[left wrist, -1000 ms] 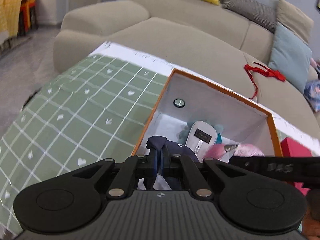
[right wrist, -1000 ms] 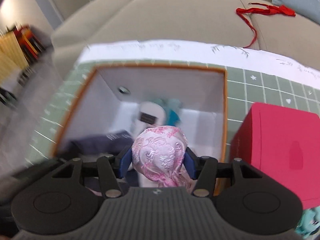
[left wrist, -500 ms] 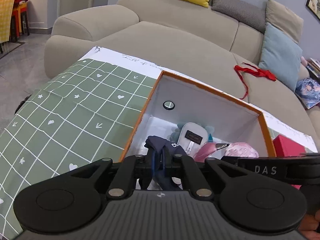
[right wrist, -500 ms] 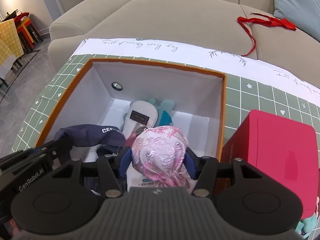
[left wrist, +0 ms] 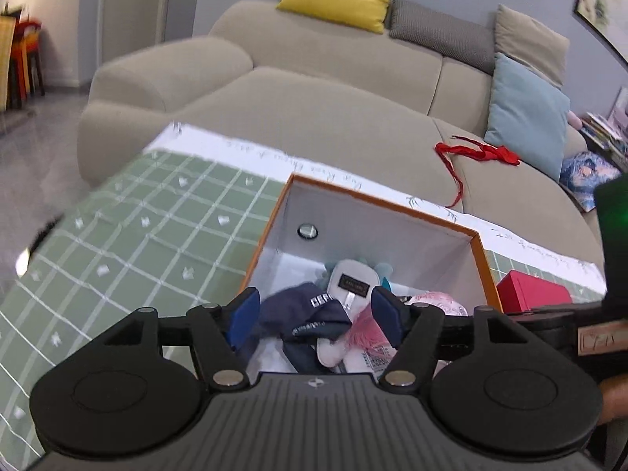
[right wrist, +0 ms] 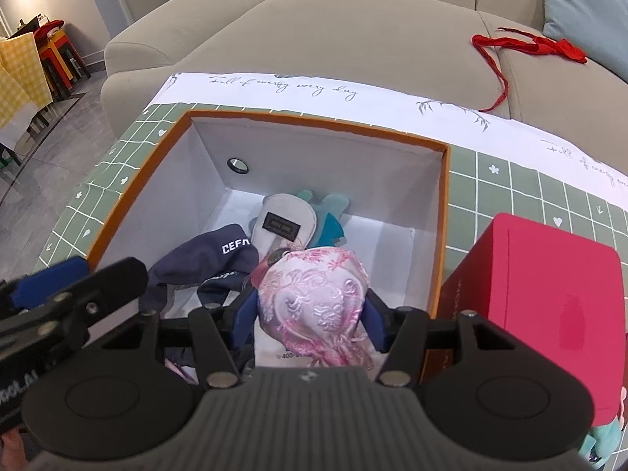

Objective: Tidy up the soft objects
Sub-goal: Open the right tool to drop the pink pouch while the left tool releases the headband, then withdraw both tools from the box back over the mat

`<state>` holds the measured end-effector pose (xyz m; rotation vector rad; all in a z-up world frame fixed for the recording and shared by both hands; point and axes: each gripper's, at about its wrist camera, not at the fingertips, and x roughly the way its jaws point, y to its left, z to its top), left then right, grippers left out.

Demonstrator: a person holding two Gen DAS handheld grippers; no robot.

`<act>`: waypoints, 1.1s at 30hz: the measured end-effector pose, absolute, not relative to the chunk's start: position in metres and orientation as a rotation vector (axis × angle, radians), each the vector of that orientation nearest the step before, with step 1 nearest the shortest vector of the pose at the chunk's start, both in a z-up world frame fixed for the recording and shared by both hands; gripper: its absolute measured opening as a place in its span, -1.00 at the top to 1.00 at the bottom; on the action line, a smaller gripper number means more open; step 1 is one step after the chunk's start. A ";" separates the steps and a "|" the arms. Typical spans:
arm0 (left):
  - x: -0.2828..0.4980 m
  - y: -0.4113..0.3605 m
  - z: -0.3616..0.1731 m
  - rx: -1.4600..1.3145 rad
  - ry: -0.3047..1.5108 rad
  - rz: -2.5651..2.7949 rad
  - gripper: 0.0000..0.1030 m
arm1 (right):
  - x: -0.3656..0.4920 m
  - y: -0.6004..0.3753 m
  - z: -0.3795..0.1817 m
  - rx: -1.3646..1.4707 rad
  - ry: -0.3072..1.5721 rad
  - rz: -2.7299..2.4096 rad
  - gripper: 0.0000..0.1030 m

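Left tool (left wrist: 314, 316) is opening, pads clear of the navy cloth (right wrist: 204, 263) lying in the orange box (right wrist: 441, 235). Right tool (right wrist: 310, 314) clamps the pink pouch (right wrist: 314, 298) at the box's 6 o'clock edge.

Box (right wrist: 441, 235): open, orange rim, white walls, centre of the right wrist frame.
Navy cloth (right wrist: 204, 263): crumpled, white lettering, lower left of the box floor.
Grey slipper (right wrist: 284, 223): dark label, mid floor, over a teal toy (right wrist: 329, 216).
Pink pouch (right wrist: 318, 302): patterned satin, lower centre, above the box.
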<state>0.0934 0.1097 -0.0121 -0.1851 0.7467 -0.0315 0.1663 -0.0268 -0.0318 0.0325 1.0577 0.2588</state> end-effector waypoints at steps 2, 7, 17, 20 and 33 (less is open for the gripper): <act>0.090 0.109 -0.009 -0.170 0.730 -0.015 -0.49 | 0.167 -0.027 -0.032 0.051 1.061 0.267 -0.15; 0.092 0.124 -0.005 -0.274 0.735 -0.043 -0.48 | 0.167 -0.022 -0.031 0.019 1.060 0.265 -0.30; 0.089 0.134 -0.006 -0.312 0.738 -0.029 -0.41 | 0.163 -0.019 -0.012 0.038 1.018 0.287 -0.69; 0.087 0.137 -0.005 -0.338 0.738 -0.038 -0.38 | 0.162 -0.018 -0.009 0.035 1.008 0.286 -0.74; 0.080 0.149 0.014 -0.456 0.827 -0.042 -0.44 | 0.153 -0.022 0.016 0.091 0.957 0.328 -0.89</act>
